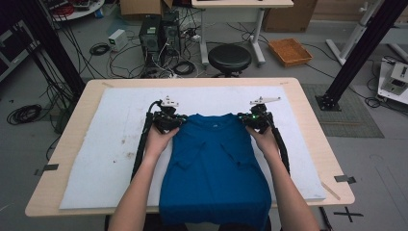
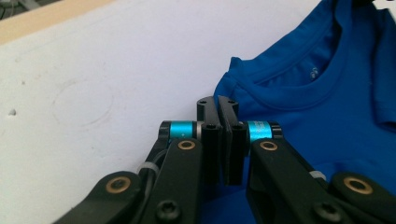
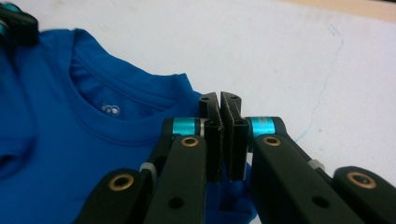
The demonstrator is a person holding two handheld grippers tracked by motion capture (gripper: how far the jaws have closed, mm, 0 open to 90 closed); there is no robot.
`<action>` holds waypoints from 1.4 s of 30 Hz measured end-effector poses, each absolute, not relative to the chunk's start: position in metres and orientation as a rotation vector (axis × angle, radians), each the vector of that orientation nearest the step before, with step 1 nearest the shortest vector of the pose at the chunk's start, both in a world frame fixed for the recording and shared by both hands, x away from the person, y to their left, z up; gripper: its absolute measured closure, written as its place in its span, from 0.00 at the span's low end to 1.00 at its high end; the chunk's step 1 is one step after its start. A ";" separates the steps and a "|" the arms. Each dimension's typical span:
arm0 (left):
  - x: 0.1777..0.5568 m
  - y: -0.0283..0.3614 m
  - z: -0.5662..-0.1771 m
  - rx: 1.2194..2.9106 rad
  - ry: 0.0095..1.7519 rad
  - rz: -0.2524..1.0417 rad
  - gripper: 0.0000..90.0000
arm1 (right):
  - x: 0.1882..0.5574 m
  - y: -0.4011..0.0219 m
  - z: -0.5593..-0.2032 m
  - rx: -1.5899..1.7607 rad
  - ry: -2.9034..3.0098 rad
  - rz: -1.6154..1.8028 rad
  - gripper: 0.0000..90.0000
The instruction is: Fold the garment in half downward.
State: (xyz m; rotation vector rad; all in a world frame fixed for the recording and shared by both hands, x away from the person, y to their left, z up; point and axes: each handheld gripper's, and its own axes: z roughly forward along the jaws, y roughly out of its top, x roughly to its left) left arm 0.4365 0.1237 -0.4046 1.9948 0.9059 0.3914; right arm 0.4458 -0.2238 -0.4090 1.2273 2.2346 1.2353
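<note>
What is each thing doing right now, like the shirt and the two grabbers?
Shirt: blue, face up on the white mat, sleeves folded in over the front, hem hanging over the near table edge.
Left gripper: shut on the shirt at its left shoulder.
Right gripper: shut on the shirt at its right shoulder.
Mat: lying flat on the table, with a few marks on it.

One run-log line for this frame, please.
shirt: blue, sleeves folded in | left gripper: shut on shoulder | right gripper: shut on shoulder | pad: white
</note>
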 end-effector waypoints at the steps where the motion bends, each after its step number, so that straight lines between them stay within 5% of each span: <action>1: 0.432 0.125 -0.402 1.980 0.895 0.393 0.98 | 0.443 -0.225 -0.407 1.223 2.227 1.257 0.98; 29: 0.260 0.137 -0.411 2.022 0.620 0.413 0.98 | 0.259 -0.240 -0.409 0.979 2.234 1.310 0.98; 42: 0.219 0.130 -0.430 2.129 0.555 0.360 0.97 | 0.217 -0.244 -0.424 0.961 2.333 1.190 0.93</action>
